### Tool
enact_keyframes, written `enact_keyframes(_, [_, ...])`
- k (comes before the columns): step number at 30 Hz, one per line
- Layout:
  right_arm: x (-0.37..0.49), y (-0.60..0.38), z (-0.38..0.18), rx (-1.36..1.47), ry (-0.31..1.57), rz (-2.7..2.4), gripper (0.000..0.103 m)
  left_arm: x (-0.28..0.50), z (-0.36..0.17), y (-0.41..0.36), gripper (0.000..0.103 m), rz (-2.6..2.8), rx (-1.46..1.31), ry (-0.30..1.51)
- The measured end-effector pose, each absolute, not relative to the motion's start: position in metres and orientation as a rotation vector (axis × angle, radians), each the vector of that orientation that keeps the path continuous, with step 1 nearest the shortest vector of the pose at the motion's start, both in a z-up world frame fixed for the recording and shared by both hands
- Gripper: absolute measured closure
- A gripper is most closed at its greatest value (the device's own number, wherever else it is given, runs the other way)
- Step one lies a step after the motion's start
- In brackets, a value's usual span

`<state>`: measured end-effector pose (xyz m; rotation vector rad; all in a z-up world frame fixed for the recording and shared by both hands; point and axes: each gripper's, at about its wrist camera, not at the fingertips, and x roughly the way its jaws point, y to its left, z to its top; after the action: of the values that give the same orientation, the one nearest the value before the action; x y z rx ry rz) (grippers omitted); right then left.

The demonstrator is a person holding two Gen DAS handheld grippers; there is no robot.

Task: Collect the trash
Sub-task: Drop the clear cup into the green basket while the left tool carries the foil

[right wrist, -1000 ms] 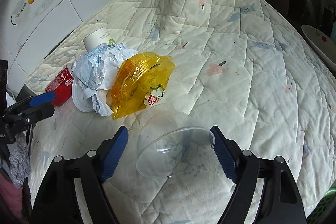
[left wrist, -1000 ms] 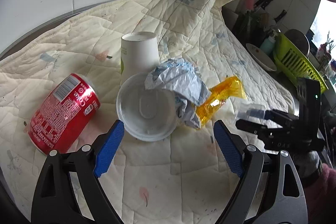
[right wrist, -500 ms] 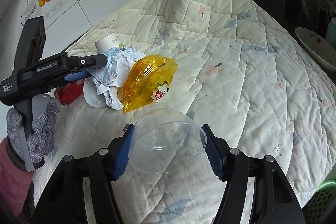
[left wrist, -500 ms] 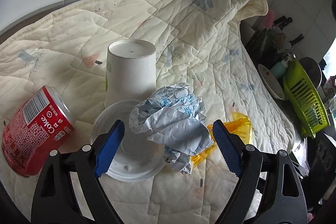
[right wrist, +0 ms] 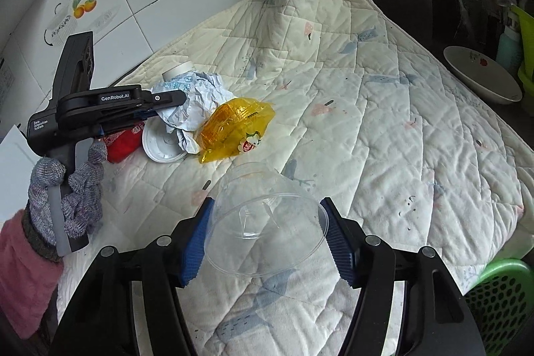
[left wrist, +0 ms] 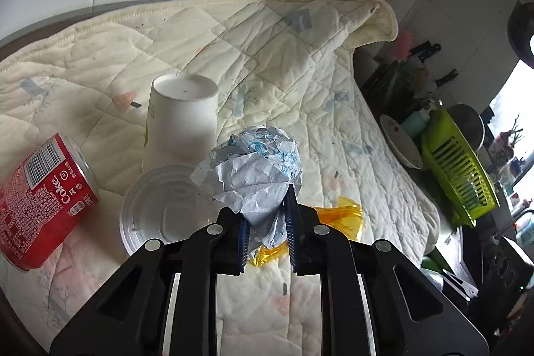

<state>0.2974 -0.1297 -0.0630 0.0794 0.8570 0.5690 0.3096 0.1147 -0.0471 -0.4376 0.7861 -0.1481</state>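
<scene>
Quilted cloth [left wrist: 293, 62] covers counter, trash clustered on it. Right gripper [right wrist: 267, 239]: jaws wide, blue pads pressing both sides of clear plastic cup [right wrist: 263, 222], cup apparently lifted off cloth, hard to tell. Left gripper [left wrist: 267, 232]: jaws nearly closed, pinching crumpled paper wad [left wrist: 253, 169]. Red Coke can [left wrist: 40, 202] lies on side, left. Upturned paper cup [left wrist: 180, 122] behind white lid [left wrist: 153, 212]. Yellow wrapper [right wrist: 233, 129] beside wad.

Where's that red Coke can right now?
The Coke can lies on its side at the left edge of the left wrist view, on the quilt, beside the white lid and the upturned paper cup.
</scene>
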Motion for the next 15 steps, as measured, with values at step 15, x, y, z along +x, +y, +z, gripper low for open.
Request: enact_keyframes(15, [0.227, -0.182, -0.035, 0.091, 0.787, 0.458, 0.041, 0.238, 0.024, 0.086, 0.086, -0.264, -0.371, 0.65])
